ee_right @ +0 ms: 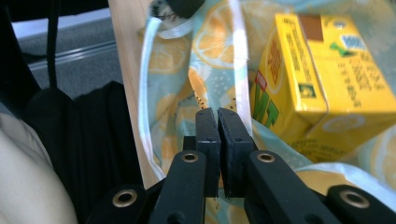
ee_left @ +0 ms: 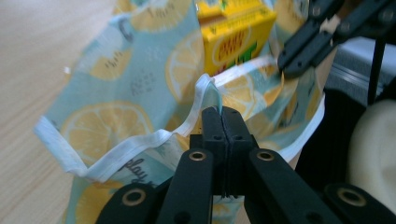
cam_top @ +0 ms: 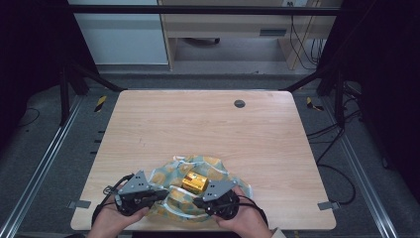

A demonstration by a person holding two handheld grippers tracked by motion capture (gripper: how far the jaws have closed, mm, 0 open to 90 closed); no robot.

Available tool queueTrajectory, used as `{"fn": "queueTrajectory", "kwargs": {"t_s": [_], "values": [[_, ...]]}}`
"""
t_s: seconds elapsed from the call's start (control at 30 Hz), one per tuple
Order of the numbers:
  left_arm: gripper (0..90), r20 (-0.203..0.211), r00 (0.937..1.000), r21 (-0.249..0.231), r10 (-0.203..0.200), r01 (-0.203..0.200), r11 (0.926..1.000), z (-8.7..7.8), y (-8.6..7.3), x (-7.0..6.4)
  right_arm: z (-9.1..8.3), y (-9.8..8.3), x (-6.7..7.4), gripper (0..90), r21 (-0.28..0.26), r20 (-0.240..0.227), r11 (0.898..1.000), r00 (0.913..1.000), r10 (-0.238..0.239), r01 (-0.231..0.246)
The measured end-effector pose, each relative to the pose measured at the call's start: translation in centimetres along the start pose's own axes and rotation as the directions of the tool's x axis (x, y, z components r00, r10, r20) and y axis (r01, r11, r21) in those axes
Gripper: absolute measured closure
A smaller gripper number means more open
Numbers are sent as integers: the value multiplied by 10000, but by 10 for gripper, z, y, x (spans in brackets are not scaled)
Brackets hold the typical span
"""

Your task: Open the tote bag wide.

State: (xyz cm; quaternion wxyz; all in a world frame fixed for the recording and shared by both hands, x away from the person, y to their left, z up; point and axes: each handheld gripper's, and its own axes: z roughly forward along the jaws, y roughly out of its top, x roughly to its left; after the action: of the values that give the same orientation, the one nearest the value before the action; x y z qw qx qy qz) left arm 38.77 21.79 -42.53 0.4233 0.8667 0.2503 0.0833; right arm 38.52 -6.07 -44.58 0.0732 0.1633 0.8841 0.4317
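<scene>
At the near edge of the table (cam_top: pixel 208 124), close to the person, lies a lemon-print cloth (cam_top: pixel 173 171), crumpled and partly opened, with a yellow carton (cam_top: pixel 194 182) resting on it near its middle. The cloth spreads across the table between the 2 hands, and its near hem reaches the table's front edge.

Both hands work that near hem. The left hand-held gripper (cam_top: pixel 161 195) sits at the cloth's left front; in the left gripper view its jaws stand pressed together with the white-bound hem (ee_left: pixel 205 100) caught between their tips, so it is clamped on the cloth. The right hand-held gripper (cam_top: pixel 198 202) sits at the cloth's right front; in the right gripper view its jaws are also together, low on the cloth beside a white hem strip (ee_right: pixel 240 70). Fabric looks pinched there, though the pinch itself is hard to make out.

The relation that matters is where the carton lies from these 2 grips. It is beyond both, farther from the person, and between them, slightly nearer the right hand-held gripper. In the right gripper view the carton (ee_right: pixel 327 84) lies just ahead and to the right of the jaws, its long axis running away from the camera. In the left gripper view the carton (ee_left: pixel 236 39) lies ahead past a raised fold, with the other hand-held gripper (ee_left: pixel 299 60) off to the right.

My judgement is that the next move would carry the near hem up and forward over the carton, across its short side.
</scene>
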Motion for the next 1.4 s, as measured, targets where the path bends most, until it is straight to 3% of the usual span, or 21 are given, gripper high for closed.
{"fn": "queueTrajectory", "kwargs": {"t_s": [0.13, 0.37, 0.47, 0.7, 0.97, 1.23, 1.4], "values": [[900, 283, 9996, 683, 22, -41, 9977, 15, -9, 1, 1, -5, -2, 871, 194, 36, 9998, 10000, 52, -52], [897, 353, 9994, 1213, -43, 0, 9926, 32, -16, 2, 5, -12, -6, 865, 543, 44, 9984, 9998, 171, -173], [890, 358, 9993, 1625, 69, -127, 9866, 42, -20, -1, 6, -16, -7, 865, 679, 86, 9975, 9998, 195, -200], [895, 277, 9995, 1740, 130, -176, 9846, 47, -20, -3, 9, -20, -9, 842, 856, 66, 9958, 9995, 323, -328], [898, 239, 9996, 1669, 154, -192, 9858, 47, -19, -4, -5, -18, -6, 736, 641, 265, 9972, 9989, 374, -391], [899, 225, 9997, 1564, 102, -136, 9876, 46, -19, -5, -35, -16, -14, 695, 63, 866, 9982, 9946, 581, -588], [900, 208, 9998, 1499, 21, -52, 9887, 45, -20, -5, -52, -9, -27, 694, -278, 1292, 9977, 9895, 651, -620]]}}
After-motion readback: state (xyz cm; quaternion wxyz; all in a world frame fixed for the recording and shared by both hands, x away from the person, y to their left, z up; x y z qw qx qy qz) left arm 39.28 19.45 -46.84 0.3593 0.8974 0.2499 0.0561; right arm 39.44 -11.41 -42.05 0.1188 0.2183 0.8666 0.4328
